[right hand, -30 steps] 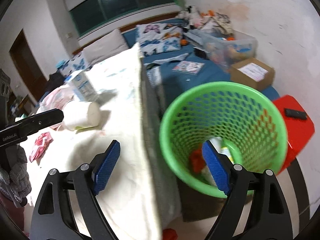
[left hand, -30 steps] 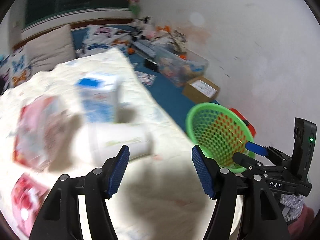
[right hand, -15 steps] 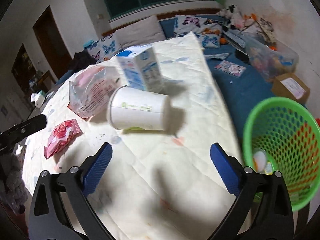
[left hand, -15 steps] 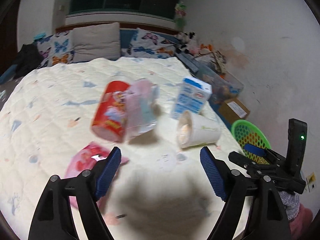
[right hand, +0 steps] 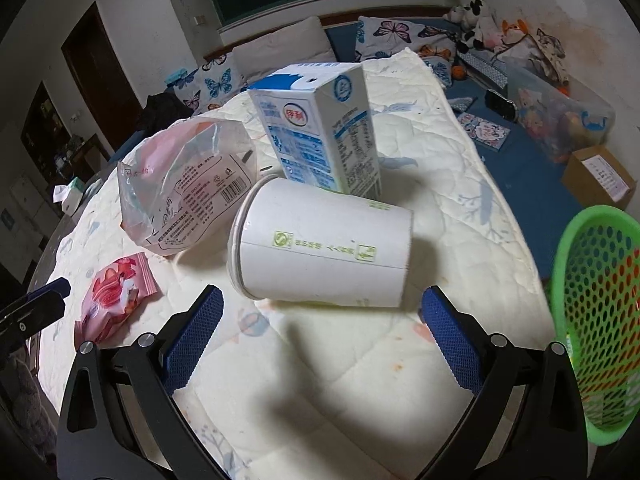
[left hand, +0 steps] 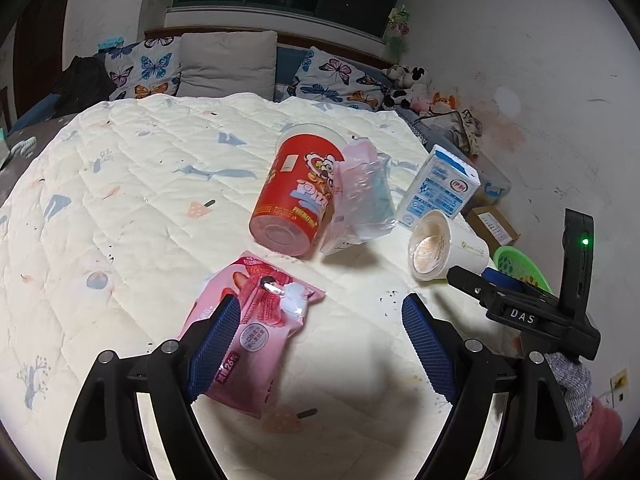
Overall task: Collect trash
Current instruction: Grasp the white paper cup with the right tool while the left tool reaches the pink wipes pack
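right gripper (right hand: 320,332) gaping, empty, paper cup (right hand: 320,248) lying at twelve o'clock; looks light, probably crushable, pinch gently mid-wall. left gripper (left hand: 316,344) released over pink wrapper (left hand: 256,320).

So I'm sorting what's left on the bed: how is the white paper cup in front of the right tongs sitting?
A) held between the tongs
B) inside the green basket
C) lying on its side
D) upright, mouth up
C: the white paper cup lies on its side on the quilt, just ahead of the open right tongs, in front of the milk carton.
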